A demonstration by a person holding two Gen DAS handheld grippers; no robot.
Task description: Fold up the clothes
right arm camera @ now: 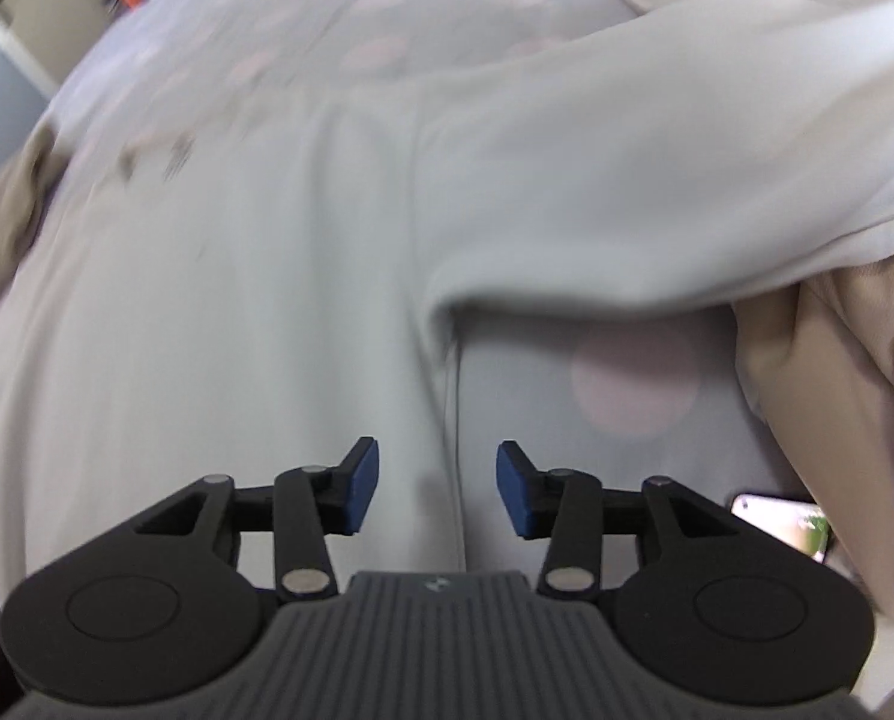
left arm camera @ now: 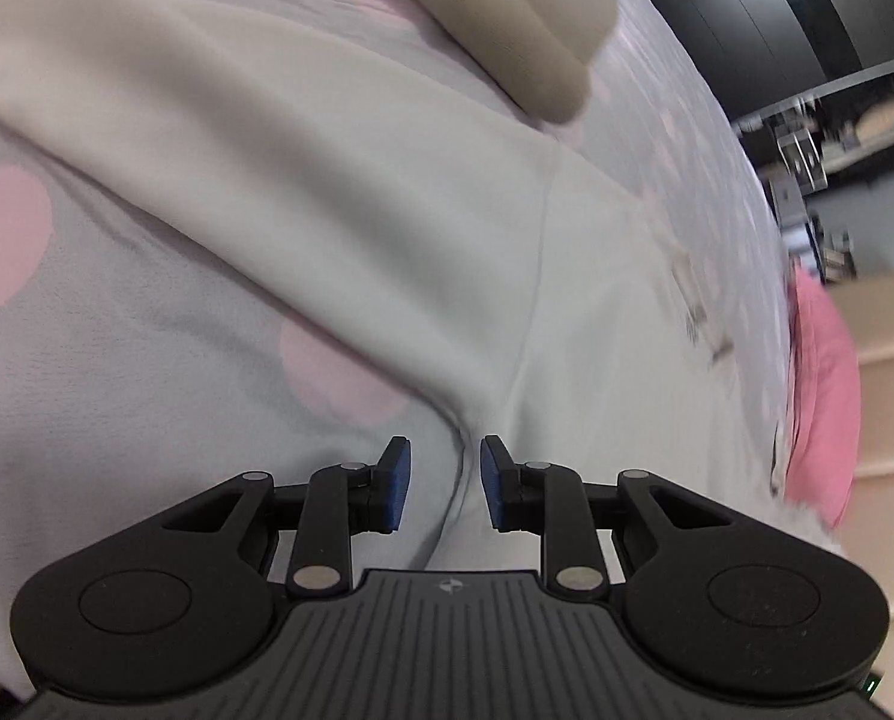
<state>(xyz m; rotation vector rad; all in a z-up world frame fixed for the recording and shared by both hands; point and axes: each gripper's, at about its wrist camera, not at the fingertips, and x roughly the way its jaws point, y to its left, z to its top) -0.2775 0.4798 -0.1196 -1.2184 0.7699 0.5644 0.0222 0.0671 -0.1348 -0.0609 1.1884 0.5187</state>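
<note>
A pale grey-white long-sleeved garment (left arm camera: 387, 198) lies spread on a grey bed sheet with pink dots (left arm camera: 87, 360). In the left wrist view one sleeve runs up to the left and the body spreads to the right. My left gripper (left arm camera: 444, 450) hovers over the fold where sleeve meets body, open, with a gap between its blue pads (left arm camera: 396, 486) and no cloth pinched. In the right wrist view the same garment (right arm camera: 237, 300) fills the frame, its other sleeve (right arm camera: 687, 168) reaching right. My right gripper (right arm camera: 437, 450) is open wider above the side seam, holding nothing.
A beige garment (left arm camera: 507, 18) lies beyond the sleeve, and beige cloth (right arm camera: 837, 372) is bunched at the right. A pink cloth (left arm camera: 825, 390) sits at the bed's edge beside a cardboard box (left arm camera: 885, 330). A phone (right arm camera: 789, 522) lies near the right gripper.
</note>
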